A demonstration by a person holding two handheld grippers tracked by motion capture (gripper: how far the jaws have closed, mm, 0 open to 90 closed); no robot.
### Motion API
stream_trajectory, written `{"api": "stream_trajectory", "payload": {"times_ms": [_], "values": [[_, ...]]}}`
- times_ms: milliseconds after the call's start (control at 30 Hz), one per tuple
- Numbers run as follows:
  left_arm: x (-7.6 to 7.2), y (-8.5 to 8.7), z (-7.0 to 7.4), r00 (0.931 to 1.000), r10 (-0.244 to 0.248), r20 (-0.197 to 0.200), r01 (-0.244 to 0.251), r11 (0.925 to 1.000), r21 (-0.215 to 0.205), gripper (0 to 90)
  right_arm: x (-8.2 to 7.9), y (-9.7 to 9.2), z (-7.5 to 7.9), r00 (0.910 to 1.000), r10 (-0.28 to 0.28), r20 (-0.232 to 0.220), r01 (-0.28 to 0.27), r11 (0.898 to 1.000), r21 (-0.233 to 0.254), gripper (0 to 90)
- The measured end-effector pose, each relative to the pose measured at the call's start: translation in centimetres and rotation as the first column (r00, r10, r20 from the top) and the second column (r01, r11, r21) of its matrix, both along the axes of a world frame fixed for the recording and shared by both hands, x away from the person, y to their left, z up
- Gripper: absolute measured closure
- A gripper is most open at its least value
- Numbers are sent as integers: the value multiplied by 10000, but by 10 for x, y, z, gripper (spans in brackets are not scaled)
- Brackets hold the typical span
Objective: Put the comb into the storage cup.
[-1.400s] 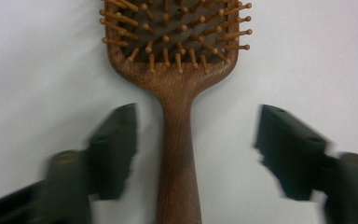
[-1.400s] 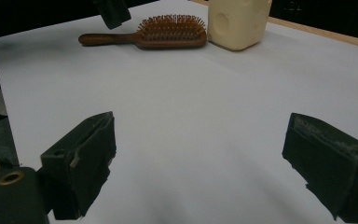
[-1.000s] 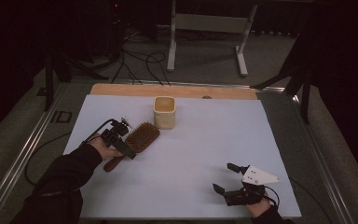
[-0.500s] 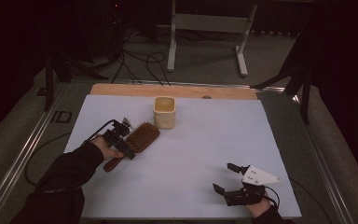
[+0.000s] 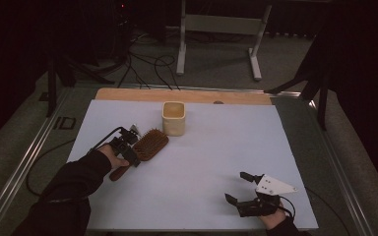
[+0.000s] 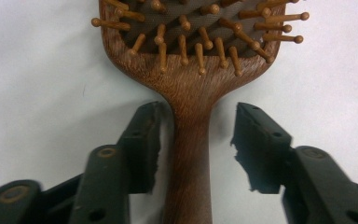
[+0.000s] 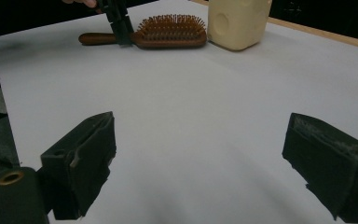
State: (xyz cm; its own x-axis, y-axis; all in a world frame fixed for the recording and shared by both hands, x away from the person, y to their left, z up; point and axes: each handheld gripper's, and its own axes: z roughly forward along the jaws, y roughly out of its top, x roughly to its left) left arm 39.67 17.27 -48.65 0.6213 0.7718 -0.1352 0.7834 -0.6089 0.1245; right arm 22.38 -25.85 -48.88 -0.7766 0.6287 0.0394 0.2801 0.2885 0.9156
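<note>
While the left gripper sits low over the hairbrush, its jaws straddle the wooden handle right where the neck narrows below the bristle head. Jaws have just been closing, with the handle between them. In the left gripper view the near-side pad looks touching or almost touching the handle; the other pad is clearly apart from it, so not clamped yet, no real hold. Likely reason for that spot: the neck is the thinnest part, gives the pads flat wood to bite, and keeps them clear of the bristles just ahead of the jaw tips.

Hairbrush lies flat on the white surface, bristles up, head pointing ahead of the left jaws, handle end running back under the gripper body toward the hand. Beige cup stands upright just past the brush head, beyond the jaws, probably the drop target; can't be sure.

Right gripper rests on the surface well apart from the brush, jaws spread wide, nothing between them. In its own view the brush and cup sit far ahead of the jaw tips. Seems parked out of the way so the left side can do the pick alone.
</note>
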Motion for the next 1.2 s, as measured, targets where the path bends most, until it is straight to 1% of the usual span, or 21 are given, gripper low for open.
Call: {"api": "stream_trajectory", "payload": {"times_ms": [67, 100, 167, 200, 267, 300, 333, 400, 467, 600, 767, 800, 900, 933, 967, 1067, 1200], "values": [[0, 0, 0, 10000, -24, 20, 24, 10000, 92, 555, 0, 0, 0, 10000, -9, -7, 9, 10000, 2, 95], [0, 0, 0, 10000, -34, 21, 34, 9999, 124, 592, 0, 0, 0, 10000, 1, -7, -1, 10000, 0, 95], [1, 0, 0, 10000, -30, 0, 30, 9999, 156, 599, 0, 0, 0, 10000, -7, -10, 7, 10000, 0, 94], [1, 0, 0, 10000, 25, 26, -25, 9998, 206, 625, 0, 0, 0, 10000, -2, -12, 2, 10000, 1, 94], [0, -3, -1, 9998, 59, 165, -65, 9993, 380, 633, 0, 0, 0, 10000, -12, -23, 12, 10000, 9, 95], [-2, -5, -1, 9996, -15, 292, -1, 9984, 568, 639, 0, 0, 0, 10000, -10, -22, 10, 10000, 18, 94], [-3, -6, -1, 9990, -131, 426, 98, 9970, 765, 672, 0, 0, 0, 10000, 2, -12, -2, 10000, 9, 95], [-3, -8, -1, 9987, -245, 457, 201, 9953, 952, 683, 0, 1, 0, 10000, 6, -9, -6, 10000, 1, 95], [-4, -9, -1, 9985, -217, 507, 167, 9953, 953, 698, 0, 1, 0, 10000, -1, -2, 1, 10000, -42, 95], [-5, -7, -1, 9984, -160, 545, 116, 9968, 793, 722, 0, 0, 0, 10000, -8, -24, 8, 10000, 5, 94], [-5, -1, -2, 9984, -38, 557, 15, 9991, 412, 735, 0, 0, 0, 10000, -8, -1, 8, 10000, -18, 95], [-6, -1, -2, 9981, 30, 612, -52, 9994, 349, 736, -1, 0, 0, 10000, -14, 2, 14, 10000, -31, 95], [-9, 2, -2, 9965, 39, 830, -52, 9999, 163, 739, 0, 0, 0, 10000, -29, -15, 29, 10000, -17, 94], [-10, 4, -3, 9955, 104, 940, -109, 9999, 47, 740, 0, -1, 0, 10000, -44, -16, 44, 10000, -13, 94], [-11, 5, -2, 9949, 52, 1008, -54, 10000, 20, 740, 0, -1, 0, 10000, -48, -35, 48, 10000, -2, 94], [-15, 9, -3, 9912, 133, 1321, -91, 9994, -325, 741, -1, -1, 0, 9999, -95, -54, 95, 10000, 23, 95], [-19, 13, -2, 9868, 117, 1616, -60, 9994, -354, 742, 0, -2, 0, 9999, -93, -56, 93, 10000, 20, 95]]}}
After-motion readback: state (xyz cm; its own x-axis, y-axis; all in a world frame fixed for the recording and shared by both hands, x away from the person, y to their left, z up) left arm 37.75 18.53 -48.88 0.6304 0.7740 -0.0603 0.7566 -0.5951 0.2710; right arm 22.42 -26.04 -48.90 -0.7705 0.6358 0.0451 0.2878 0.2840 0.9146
